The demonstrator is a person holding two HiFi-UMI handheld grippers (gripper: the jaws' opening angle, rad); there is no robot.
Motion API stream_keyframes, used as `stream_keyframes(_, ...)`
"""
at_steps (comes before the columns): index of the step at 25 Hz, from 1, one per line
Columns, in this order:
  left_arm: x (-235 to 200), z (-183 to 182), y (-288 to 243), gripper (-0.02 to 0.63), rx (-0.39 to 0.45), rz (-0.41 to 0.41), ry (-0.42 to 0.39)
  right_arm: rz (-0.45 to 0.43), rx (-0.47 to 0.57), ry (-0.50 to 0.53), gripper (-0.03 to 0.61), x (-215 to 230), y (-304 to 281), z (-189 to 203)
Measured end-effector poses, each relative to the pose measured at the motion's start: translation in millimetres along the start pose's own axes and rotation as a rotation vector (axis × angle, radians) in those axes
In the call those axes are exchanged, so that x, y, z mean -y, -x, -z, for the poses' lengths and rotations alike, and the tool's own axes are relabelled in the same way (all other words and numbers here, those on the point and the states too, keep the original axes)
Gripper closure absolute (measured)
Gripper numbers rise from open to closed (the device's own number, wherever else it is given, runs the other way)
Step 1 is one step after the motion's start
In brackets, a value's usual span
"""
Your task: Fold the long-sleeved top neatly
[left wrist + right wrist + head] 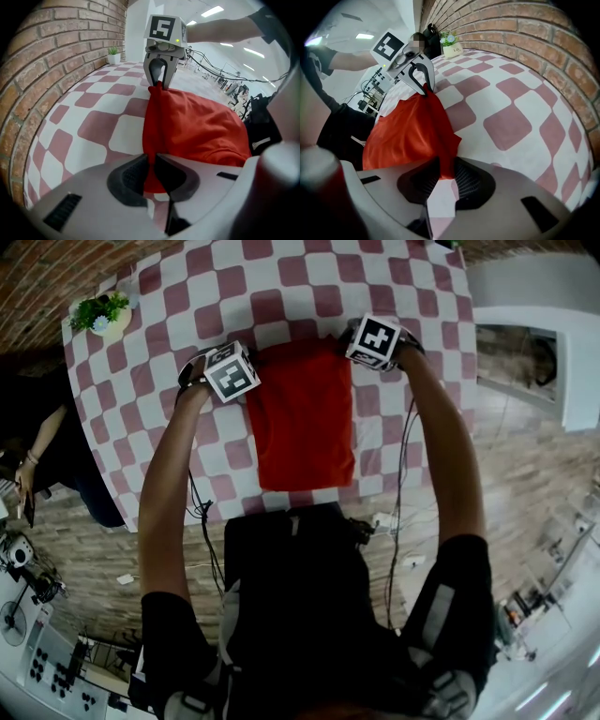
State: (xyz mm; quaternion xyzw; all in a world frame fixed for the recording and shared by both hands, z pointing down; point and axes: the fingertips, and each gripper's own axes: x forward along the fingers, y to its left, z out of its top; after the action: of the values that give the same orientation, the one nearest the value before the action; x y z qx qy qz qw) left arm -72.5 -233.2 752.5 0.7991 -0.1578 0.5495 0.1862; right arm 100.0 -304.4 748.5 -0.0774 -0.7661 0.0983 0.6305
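The red long-sleeved top (302, 423) lies as a folded rectangle on the checked tablecloth (150, 381), its long side running away from me. My left gripper (246, 388) is at the top's far left corner and my right gripper (361, 351) at its far right corner. In the left gripper view, the left gripper (152, 176) is shut on a pinch of red cloth (197, 124), and the right gripper (159, 83) across from it pinches the other corner. The right gripper view shows the right gripper (445, 180) shut on the red fabric (410, 129), with the left gripper (424, 86) opposite.
A small potted plant (105, 315) stands at the table's far left corner. A brick wall (56, 51) runs along the table's far side. A person (47, 446) sits beside the table's left edge. Cables hang off the near edge by my body.
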Motion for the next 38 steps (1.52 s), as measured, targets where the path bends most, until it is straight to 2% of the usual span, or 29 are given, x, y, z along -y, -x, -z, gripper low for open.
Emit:
stream_keyframes(4, -8, -10, 10, 0.569, 0.046, -0.07, 0.018, 0.089, -0.012, 0.026, 0.5, 10, 7, -1)
stream_keyframes(9, -30, -9, 12, 0.575, 0.063, -0.198, 0.026, 0.141, 0.038, -0.052, 0.505, 4, 17, -12)
stream_keyframes(13, -43, -22, 33, 0.575, 0.099, -0.307, -0.005, 0.288, 0.069, -0.083, 0.508, 19, 38, -14)
stream_keyframes(16, -41, -30, 50, 0.575, 0.099, -0.369, -0.06, 0.38, 0.101, -0.065, 0.508, 20, 58, -18)
stream_keyframes(19, -35, -38, 73, 0.575, 0.128, -0.424, -0.068, 0.478, 0.136, -0.041, 0.508, 15, 81, -21)
stream_keyframes(27, 14, -48, 130, 0.575, 0.162, -0.555, -0.086, 0.626, 0.221, 0.029, 0.508, -40, 140, -23)
stream_keyframes(34, 71, -43, 163, 0.575, 0.196, -0.616, -0.096, 0.726, 0.265, 0.055, 0.508, -104, 165, -17)
stream_keyframes(38, 111, -35, 168, 0.575, 0.217, -0.632, -0.146, 0.769, 0.28, 0.037, 0.508, -148, 166, -6)
